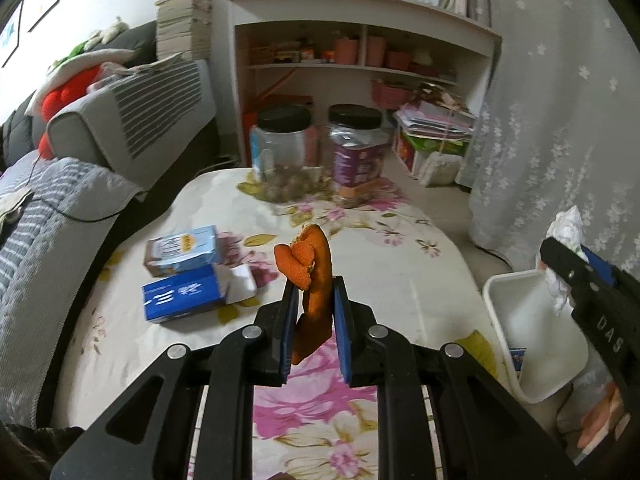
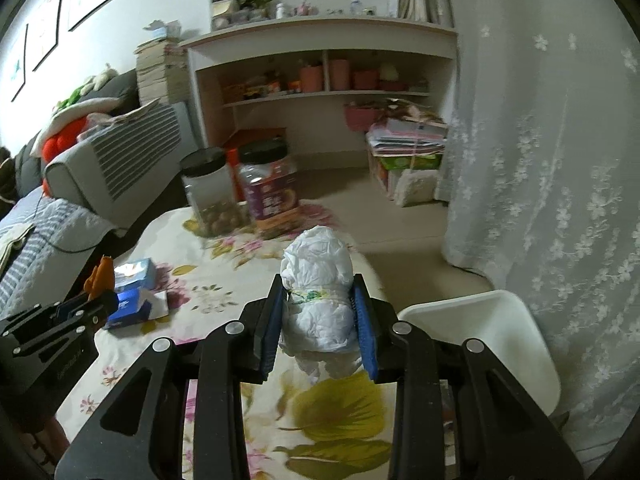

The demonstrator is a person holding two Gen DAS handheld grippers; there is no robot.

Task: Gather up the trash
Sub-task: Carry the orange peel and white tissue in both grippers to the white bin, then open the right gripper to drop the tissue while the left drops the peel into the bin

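My left gripper (image 1: 316, 286) is shut on an orange peel (image 1: 314, 276) and holds it above the floral table (image 1: 400, 280). My right gripper (image 2: 318, 284) is shut on a crumpled white paper wad (image 2: 320, 300), held above the table edge beside the white trash bin (image 2: 492, 336). The bin also shows in the left wrist view (image 1: 532, 332), with the right gripper (image 1: 568, 270) and its wad (image 1: 566, 232) over its far rim. The left gripper with the peel (image 2: 100, 276) shows at the left of the right wrist view.
Two blue cartons (image 1: 182, 280) lie on the table's left. Two black-lidded jars (image 1: 320, 148) stand at its far end. A grey sofa (image 1: 80, 184) is at the left, a shelf unit (image 1: 352, 60) behind, a white curtain (image 1: 560, 120) at the right.
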